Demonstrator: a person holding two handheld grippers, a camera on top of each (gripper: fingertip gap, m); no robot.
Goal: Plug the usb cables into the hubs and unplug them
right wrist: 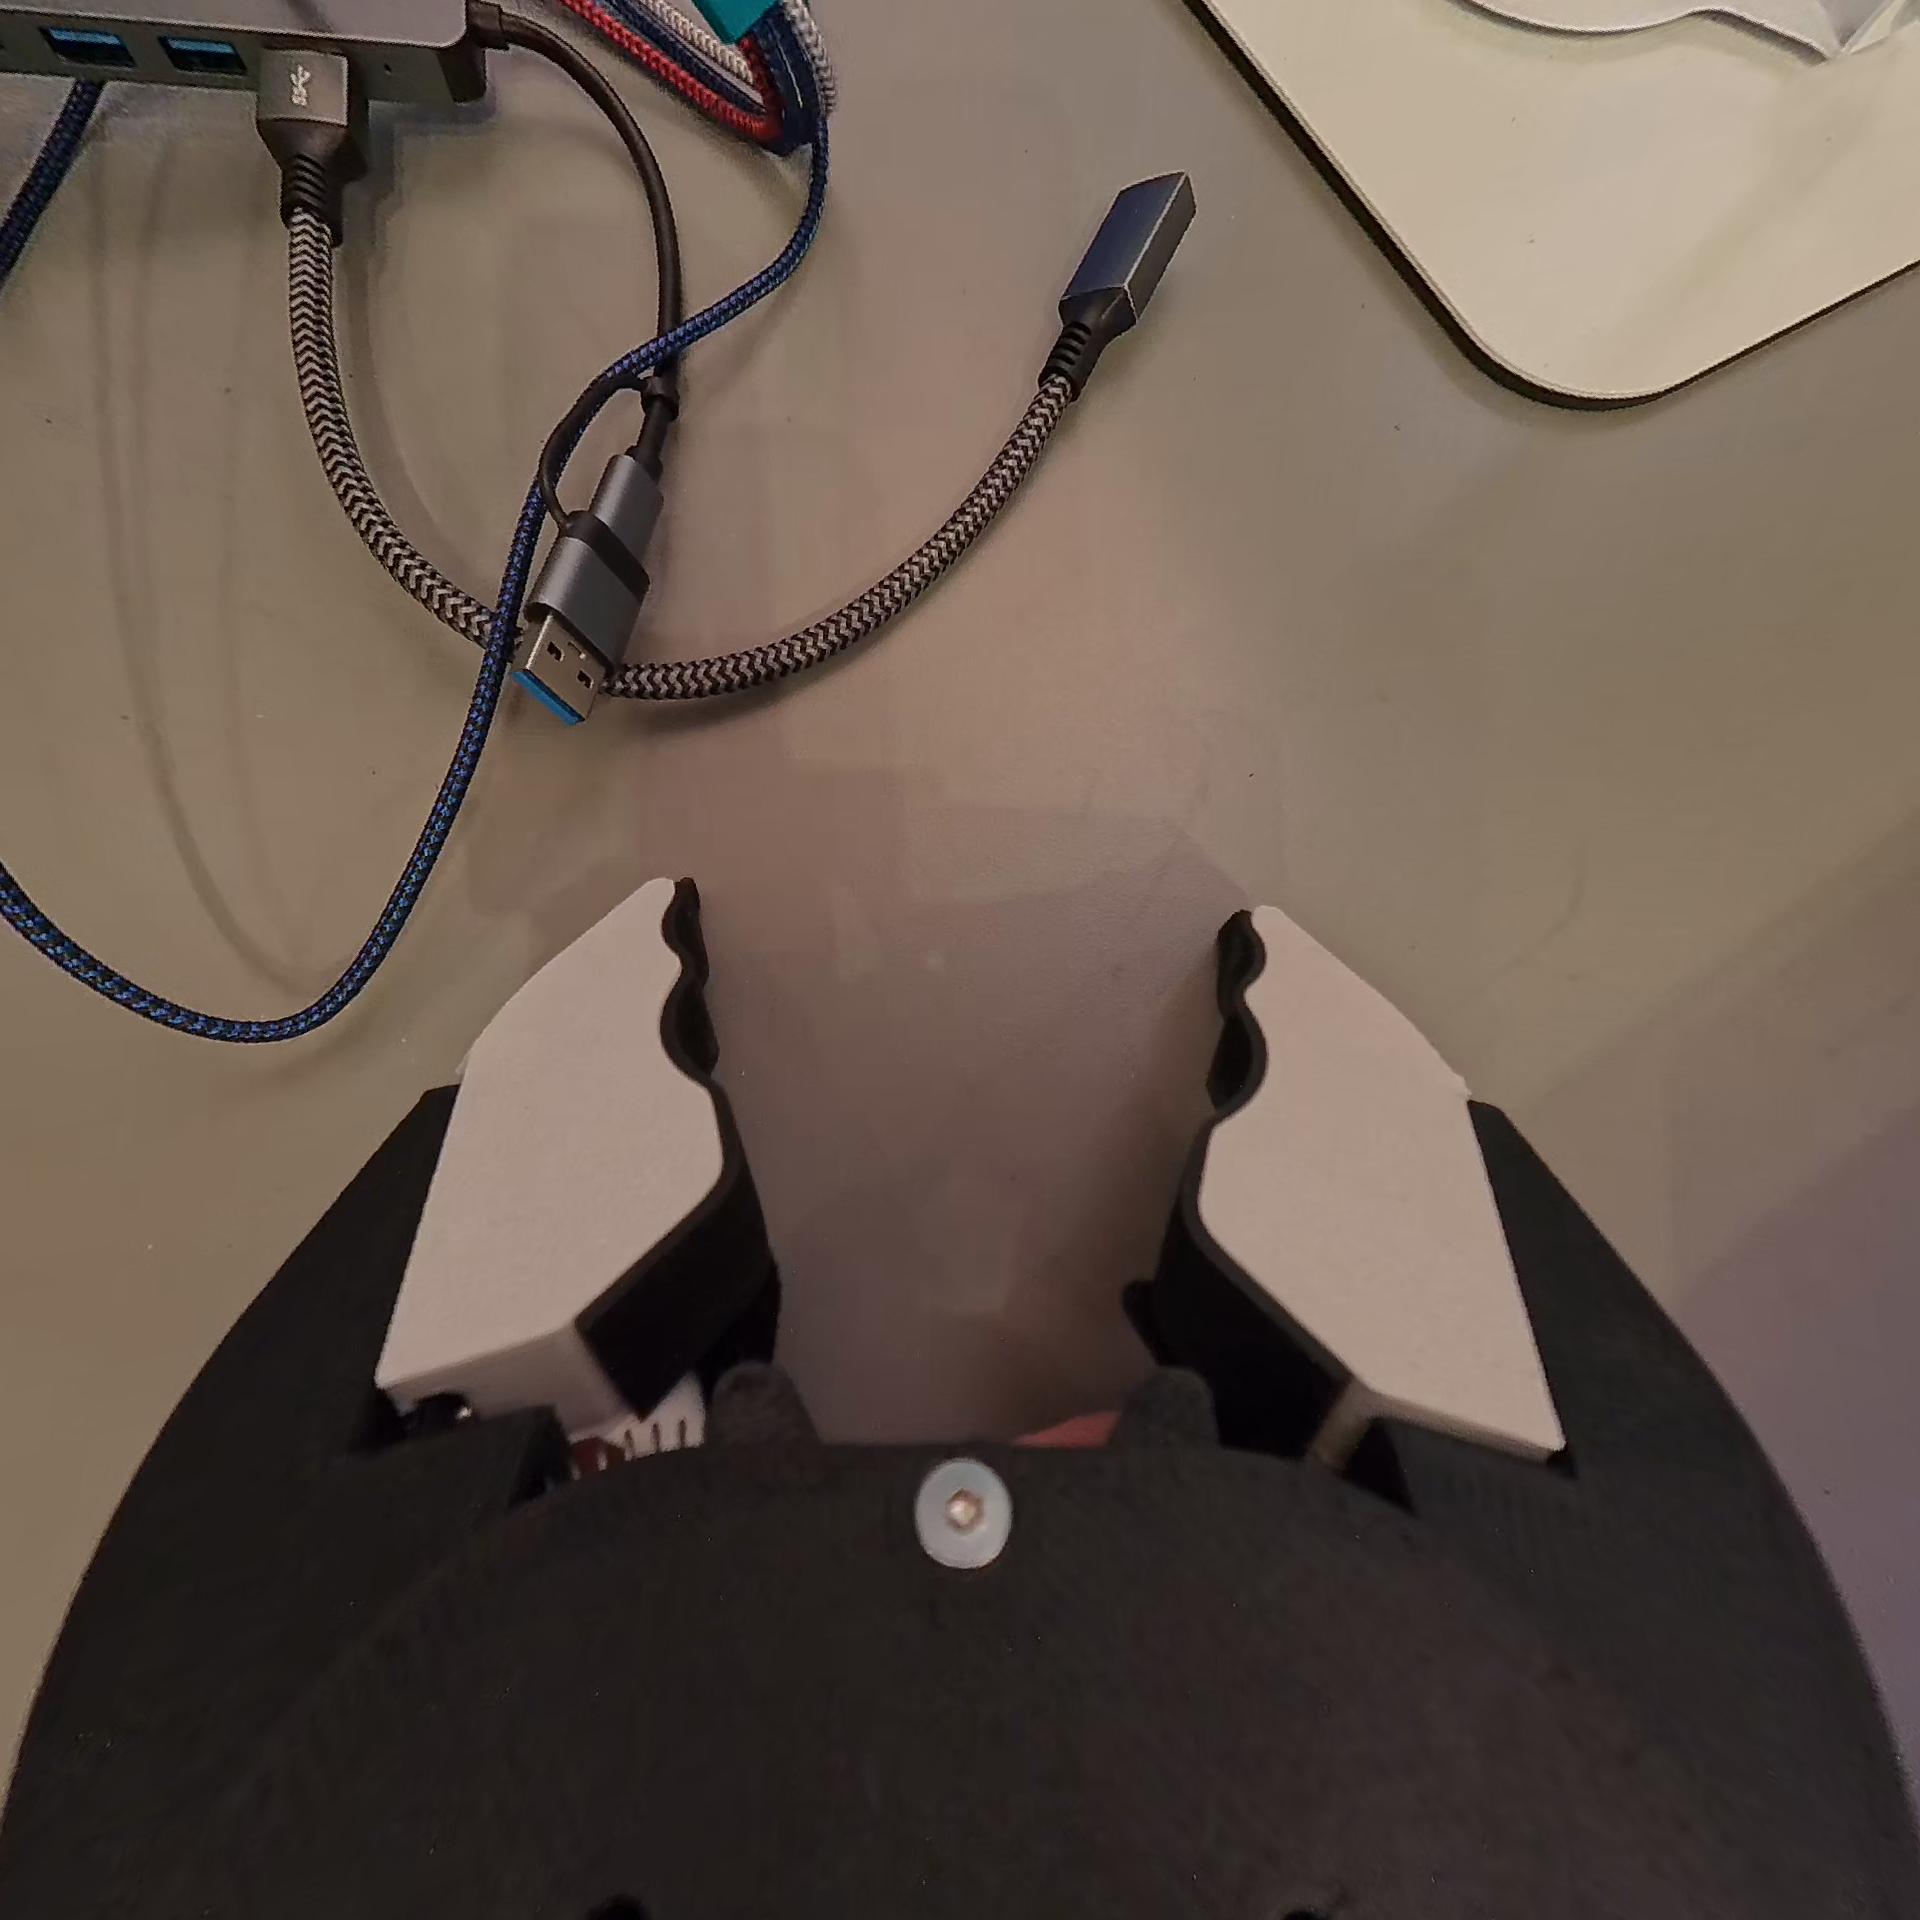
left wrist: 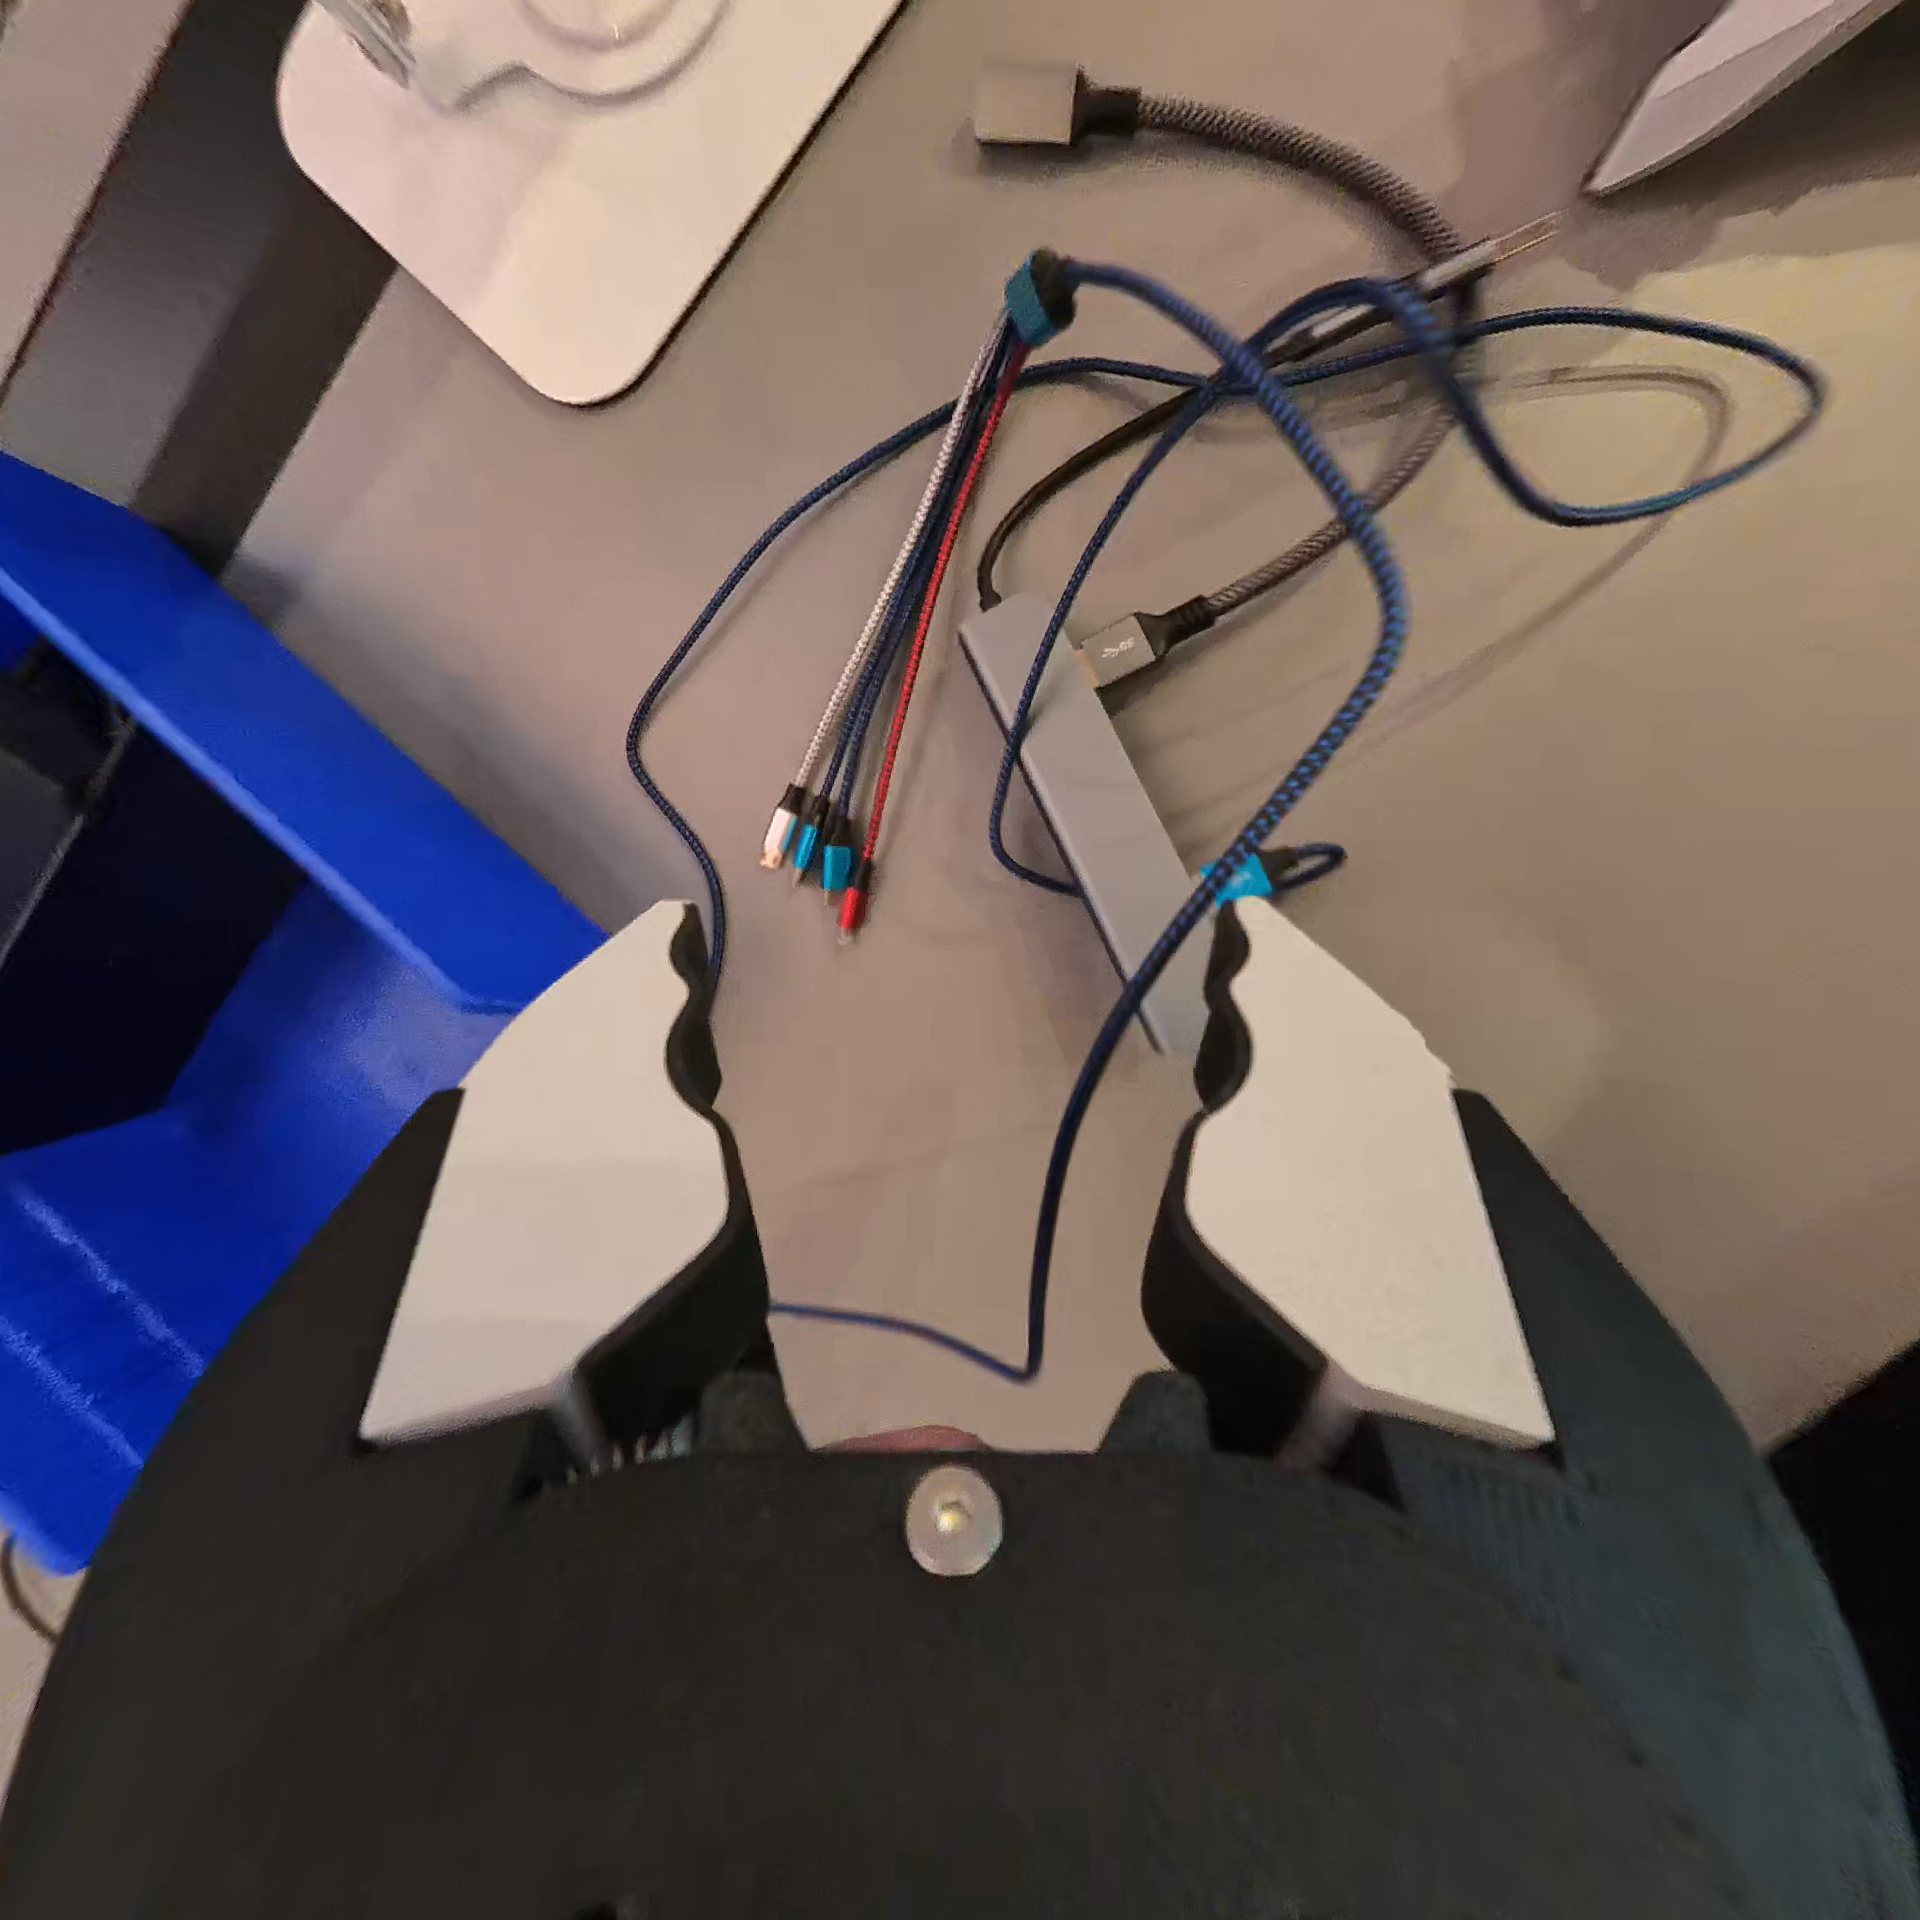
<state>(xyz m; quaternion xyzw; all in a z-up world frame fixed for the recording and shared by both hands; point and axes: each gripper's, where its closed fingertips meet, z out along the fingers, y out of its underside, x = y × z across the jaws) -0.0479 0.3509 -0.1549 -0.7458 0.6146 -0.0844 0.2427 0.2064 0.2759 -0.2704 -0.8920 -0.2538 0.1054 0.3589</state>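
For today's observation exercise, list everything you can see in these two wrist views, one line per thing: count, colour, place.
Slim metal USB hub: one, grey, table centre; blue ports visible in the right wrist view.
Grey-and-black braided cable: one, plugged into the hub, its grey socket end lying free.
Hub's own black lead with grey USB plug: one, unplugged, on the table.
Blue braided cable: one, looped over the hub.
Multi-head charging leads: four; white, two blue with teal tips, red; left of the hub.
Blue plastic bin: one, left edge.
White flat stand base: one, far side.
Grey table: one.
Left gripper: open, nothing held.
Right gripper: open, nothing held.
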